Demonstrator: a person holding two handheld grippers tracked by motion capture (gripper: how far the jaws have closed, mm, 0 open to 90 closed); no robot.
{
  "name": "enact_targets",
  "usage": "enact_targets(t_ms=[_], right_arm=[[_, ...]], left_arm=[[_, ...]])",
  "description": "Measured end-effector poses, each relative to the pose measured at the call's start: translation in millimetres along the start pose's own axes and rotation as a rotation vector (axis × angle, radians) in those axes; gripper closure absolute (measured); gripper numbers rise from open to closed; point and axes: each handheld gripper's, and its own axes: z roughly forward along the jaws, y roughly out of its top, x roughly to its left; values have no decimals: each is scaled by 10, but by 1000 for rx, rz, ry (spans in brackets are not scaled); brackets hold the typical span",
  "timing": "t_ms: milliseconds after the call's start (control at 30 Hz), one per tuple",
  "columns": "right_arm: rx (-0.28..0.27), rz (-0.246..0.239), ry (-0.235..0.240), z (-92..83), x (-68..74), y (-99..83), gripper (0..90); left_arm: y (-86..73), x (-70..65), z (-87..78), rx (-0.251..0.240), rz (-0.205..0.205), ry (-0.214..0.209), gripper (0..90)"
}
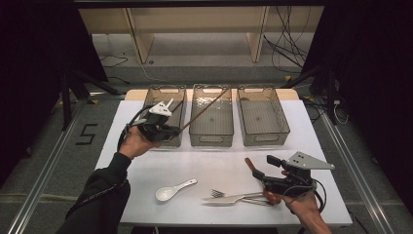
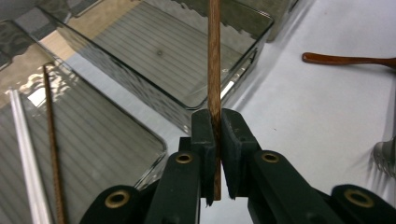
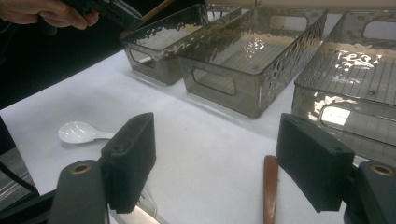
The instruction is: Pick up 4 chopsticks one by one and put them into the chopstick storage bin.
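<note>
Over the table's far left, in the high view, the left gripper (image 1: 163, 127) hangs above the left bin (image 1: 165, 116), clamped on a brown chopstick (image 1: 204, 110) that slants toward one o'clock across the middle bin (image 1: 212, 117). The right bin (image 1: 262, 116) stands just beside that. At five o'clock the right gripper (image 1: 263, 168) rests low, jaws apart, over a brown-handled utensil (image 1: 250, 164); a white spoon (image 1: 174, 190) and a fork and knife (image 1: 234, 197) lie along the near edge.

In the left gripper view the pads (image 2: 205, 142) pinch the chopstick (image 2: 214, 70) close to its near end, with most of its length running on toward twelve o'clock. In the left bin (image 2: 84, 140), at nine o'clock, another brown stick (image 2: 51, 140) already lies beside a pale one (image 2: 25, 158).

In the right gripper view the wide-open jaws hold nothing; the brown handle (image 3: 270, 189) lies between them.

With so short a hold, the chopstick could swivel in the pads, I reckon, or its far tip could catch the middle bin's wall and drop in there.
</note>
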Motion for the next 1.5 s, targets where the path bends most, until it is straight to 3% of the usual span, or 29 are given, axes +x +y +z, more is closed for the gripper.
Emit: enact_targets(t_ms=[600,867,1100,1500], right_arm=[[-1,-5,0,2,3,1,294],[-1,-4,0,5,3,0,293],[1,-7,2,13,4,0,293],[3,-3,2,11,2,-2,294]], left_arm=[[-216,434,-190,-36,-141,104,837],[-335,647,-201,-53,-204,151,837],[-426,778,-161,-53,-240,183,837],[-525,869,-48,-27,-262,220,837]])
